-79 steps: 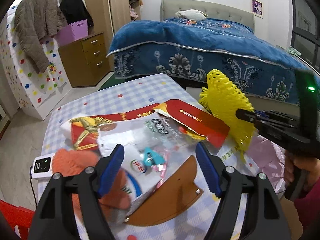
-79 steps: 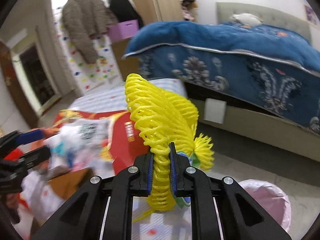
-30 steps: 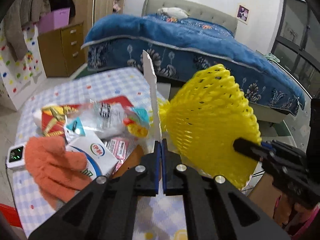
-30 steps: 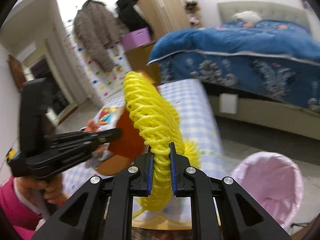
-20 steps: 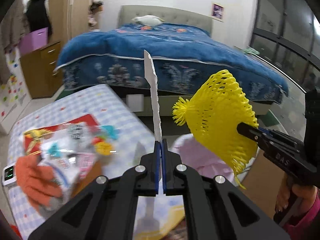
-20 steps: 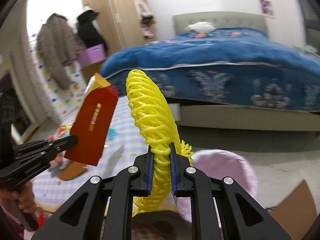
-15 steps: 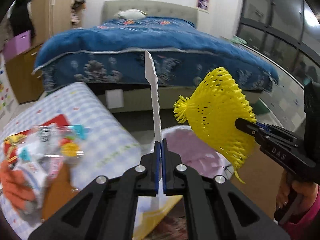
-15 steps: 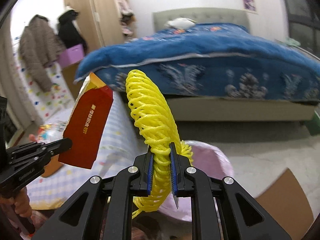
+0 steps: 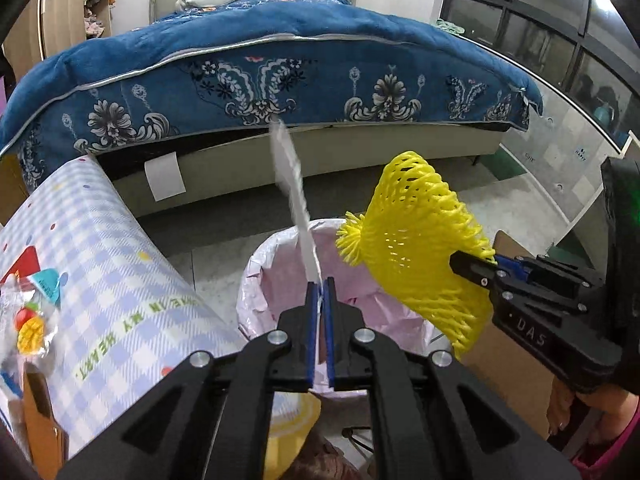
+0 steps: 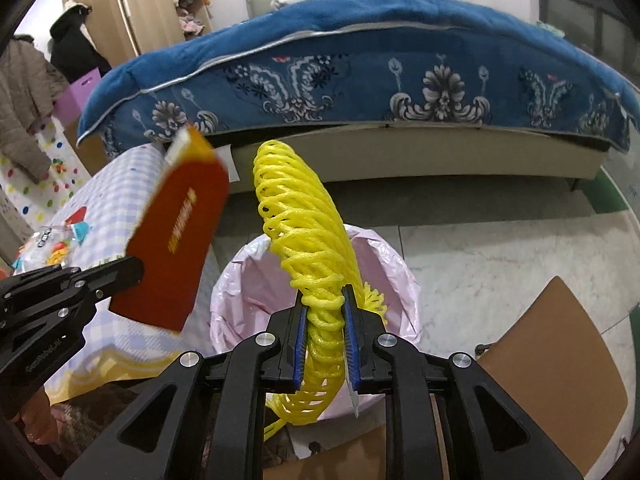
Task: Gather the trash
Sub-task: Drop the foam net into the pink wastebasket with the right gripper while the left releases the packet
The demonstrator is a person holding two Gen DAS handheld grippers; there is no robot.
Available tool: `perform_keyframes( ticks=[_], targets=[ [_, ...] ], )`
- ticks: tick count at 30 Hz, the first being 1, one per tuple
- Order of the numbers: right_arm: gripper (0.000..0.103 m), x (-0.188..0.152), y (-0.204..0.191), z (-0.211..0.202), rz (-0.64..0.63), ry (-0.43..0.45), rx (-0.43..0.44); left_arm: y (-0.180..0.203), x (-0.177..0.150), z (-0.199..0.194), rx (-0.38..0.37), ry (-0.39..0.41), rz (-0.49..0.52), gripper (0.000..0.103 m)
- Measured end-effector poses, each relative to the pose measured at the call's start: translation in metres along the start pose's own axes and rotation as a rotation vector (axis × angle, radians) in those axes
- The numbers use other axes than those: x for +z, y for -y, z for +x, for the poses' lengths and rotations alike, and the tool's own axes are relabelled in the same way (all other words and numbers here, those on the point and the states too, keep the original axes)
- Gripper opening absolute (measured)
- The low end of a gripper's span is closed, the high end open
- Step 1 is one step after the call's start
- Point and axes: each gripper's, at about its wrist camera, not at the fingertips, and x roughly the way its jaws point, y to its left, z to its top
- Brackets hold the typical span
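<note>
We hold the left gripper (image 9: 319, 294) closed on the lower edge of a flat red packet (image 10: 178, 240), which the left wrist view shows edge-on as a thin pale strip (image 9: 294, 196) rising from the jaws over the bin; in the right wrist view the same gripper (image 10: 132, 272) enters from the left with the packet tilted up and away from it. We hold the right gripper (image 10: 324, 312) closed on a yellow foam net (image 10: 308, 240), whose fanned body (image 9: 416, 240) hangs above the right side of the bin's opening in the left wrist view, where that gripper (image 9: 476, 270) reaches in from the right. The bin (image 9: 256, 264), lined with a pink bag, stands on the floor (image 10: 500, 248) just beside the table's edge; its mouth (image 10: 384, 256) is open, and we see crumpled pink lining inside but cannot tell what else it holds. The table (image 9: 100, 264), under a blue checked cloth that drapes over its near corner, borders the bin on the left and carries clear wrappers (image 9: 28, 316) well apart from both grippers. A brown cardboard sheet (image 10: 556, 344) lies right of the bin. Bare floor separates the bin from the bed (image 9: 280, 64) beyond
</note>
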Motion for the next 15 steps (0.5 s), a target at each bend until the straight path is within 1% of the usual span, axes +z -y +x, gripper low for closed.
perform_keyframes(
  ticks=[1,2,3,4,8,11,15],
  targets=[
    [0.032,0.000,0.000,0.002,0.000,-0.002,-0.002,-0.002,0.002,0.002,0.005,-0.002,-0.005,0.016],
    [0.037,0.000,-0.001,0.004,0.000,-0.005,-0.003,-0.003,0.003,0.002,0.010,0.001,-0.011,0.035],
    [0.042,0.001,-0.001,0.006,0.000,-0.005,-0.006,-0.006,0.004,0.001,0.015,0.009,-0.018,0.045],
    [0.042,0.002,0.000,0.008,-0.001,-0.003,-0.009,-0.008,0.004,-0.001,0.019,0.021,-0.024,0.045],
    [0.044,0.005,0.000,0.004,0.009,0.010,-0.008,-0.019,0.001,-0.010,0.044,0.027,-0.043,0.045],
    [0.044,0.007,-0.003,-0.008,0.007,0.046,-0.005,-0.029,-0.006,-0.025,0.074,0.038,-0.067,0.045],
    [0.044,0.010,-0.014,-0.027,-0.002,0.091,0.016,-0.039,-0.020,-0.047,0.094,0.057,-0.096,0.045]
  ],
)
